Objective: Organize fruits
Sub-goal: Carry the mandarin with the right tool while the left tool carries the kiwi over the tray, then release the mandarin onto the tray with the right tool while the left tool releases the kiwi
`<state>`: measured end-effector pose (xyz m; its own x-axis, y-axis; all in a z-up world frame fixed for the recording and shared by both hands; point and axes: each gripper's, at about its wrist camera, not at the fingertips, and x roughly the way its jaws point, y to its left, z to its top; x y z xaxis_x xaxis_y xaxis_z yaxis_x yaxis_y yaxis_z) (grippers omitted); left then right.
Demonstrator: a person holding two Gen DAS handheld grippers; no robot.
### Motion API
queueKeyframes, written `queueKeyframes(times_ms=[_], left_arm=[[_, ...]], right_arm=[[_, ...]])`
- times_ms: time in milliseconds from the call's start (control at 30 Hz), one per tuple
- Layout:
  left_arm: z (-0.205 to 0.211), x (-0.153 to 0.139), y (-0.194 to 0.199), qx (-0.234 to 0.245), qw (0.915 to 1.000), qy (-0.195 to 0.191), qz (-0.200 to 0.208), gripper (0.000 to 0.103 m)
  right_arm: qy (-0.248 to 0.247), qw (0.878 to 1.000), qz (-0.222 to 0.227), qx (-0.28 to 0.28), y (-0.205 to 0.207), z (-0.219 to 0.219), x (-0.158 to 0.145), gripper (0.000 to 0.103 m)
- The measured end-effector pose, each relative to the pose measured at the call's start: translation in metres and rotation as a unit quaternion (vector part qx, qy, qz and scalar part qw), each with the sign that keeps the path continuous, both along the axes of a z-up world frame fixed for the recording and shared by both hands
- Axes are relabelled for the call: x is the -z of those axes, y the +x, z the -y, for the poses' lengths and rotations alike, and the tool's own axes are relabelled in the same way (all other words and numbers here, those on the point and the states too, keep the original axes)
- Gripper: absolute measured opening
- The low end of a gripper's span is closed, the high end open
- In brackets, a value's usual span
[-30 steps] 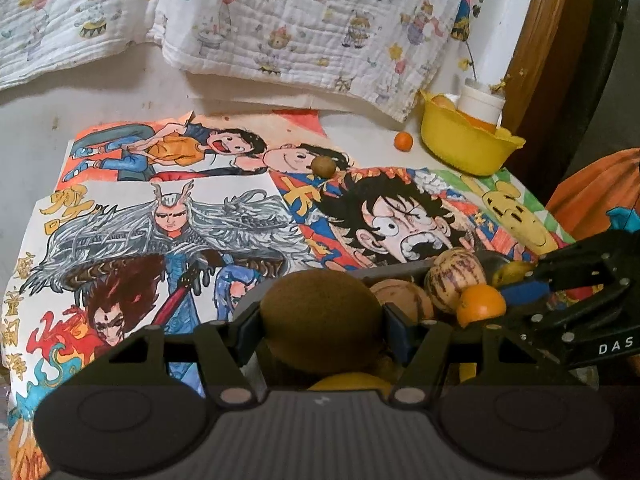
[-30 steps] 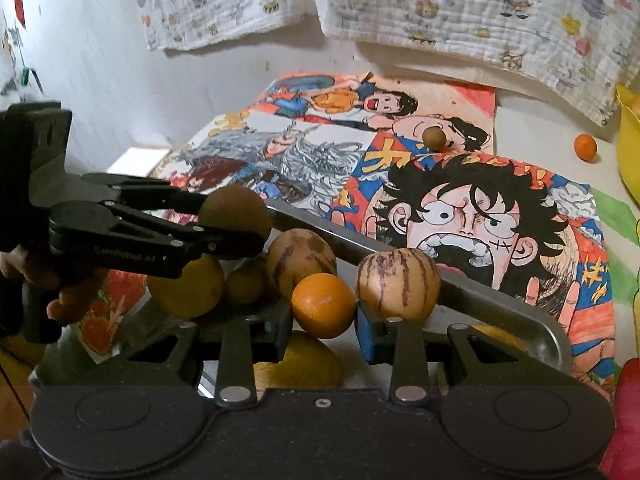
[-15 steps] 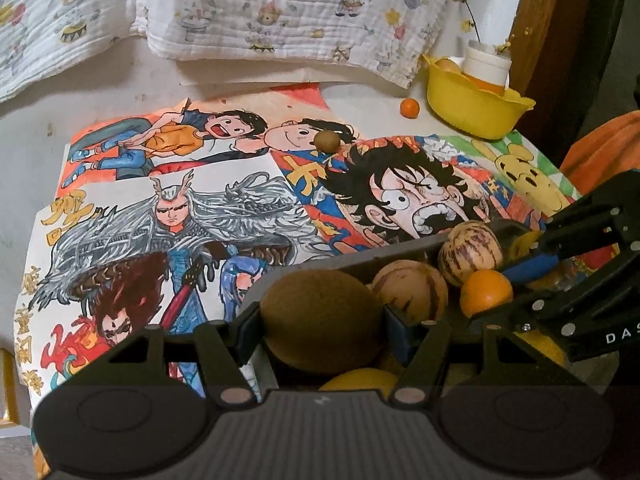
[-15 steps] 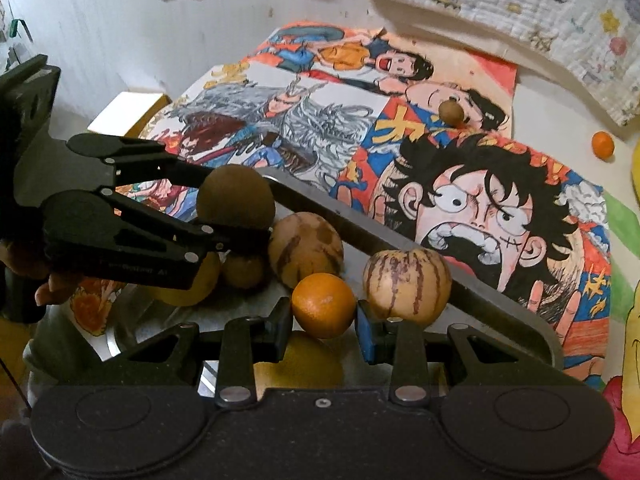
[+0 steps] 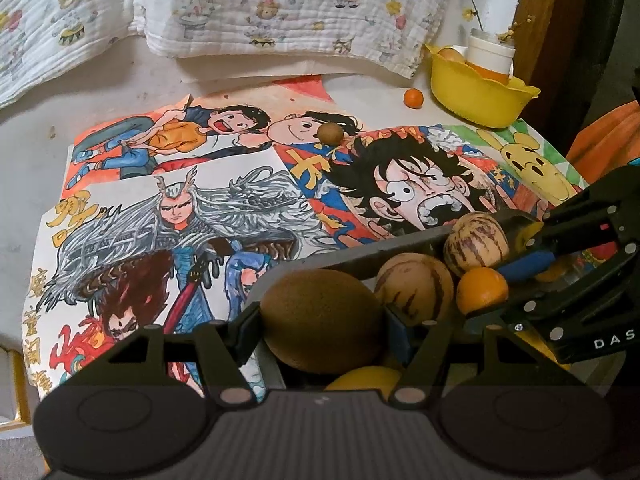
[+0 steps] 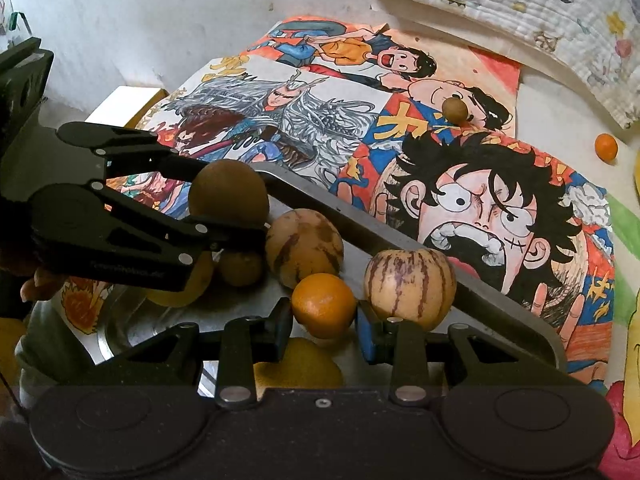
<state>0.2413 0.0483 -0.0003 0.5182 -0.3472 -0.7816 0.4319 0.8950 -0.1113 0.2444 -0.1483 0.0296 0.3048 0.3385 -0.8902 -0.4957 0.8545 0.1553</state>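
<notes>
A metal tray sits at the near edge of the table and holds two striped melons, yellow fruit and a small brown fruit. My left gripper is shut on a large brown kiwi, held over the tray's left end; the kiwi also shows in the right wrist view. My right gripper is shut on a small orange, just above the tray floor. The same orange appears in the left wrist view.
Colourful cartoon drawings cover the table. A small brown fruit and a small orange lie loose further back. A yellow bowl with fruit and a white cup stands at the back right. A patterned blanket hangs behind.
Both views have tipped and drawn back slightly, showing more of the table. Each gripper keeps its fruit over the tray; the right one has edged a little sideways.
</notes>
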Motion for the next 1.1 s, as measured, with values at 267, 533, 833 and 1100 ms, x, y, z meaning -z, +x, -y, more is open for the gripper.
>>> queueKeyframes(times_ms=[267,533,833,1100], left_arm=[[0.0,0.0,0.0,-0.006,1.0,0.005,-0.005,0.068],[-0.006,-0.008,-0.004,-0.018,0.9997,-0.019,-0.004,0.073],[-0.02,-0.024,-0.023,-0.042,0.9977,-0.047,0.026,0.096],[-0.027,-0.023,-0.056,-0.054,0.9962,-0.028,0.062,0.102]], right_arm=[[0.009,1.0,0.003,0.005,-0.002,0.003,0.001,0.039],[0.028,0.999,0.019,0.018,-0.012,0.013,-0.005,0.054],[0.065,0.995,0.075,0.023,-0.043,0.025,-0.019,0.078],[0.088,0.988,0.126,0.004,-0.082,0.022,-0.021,0.096]])
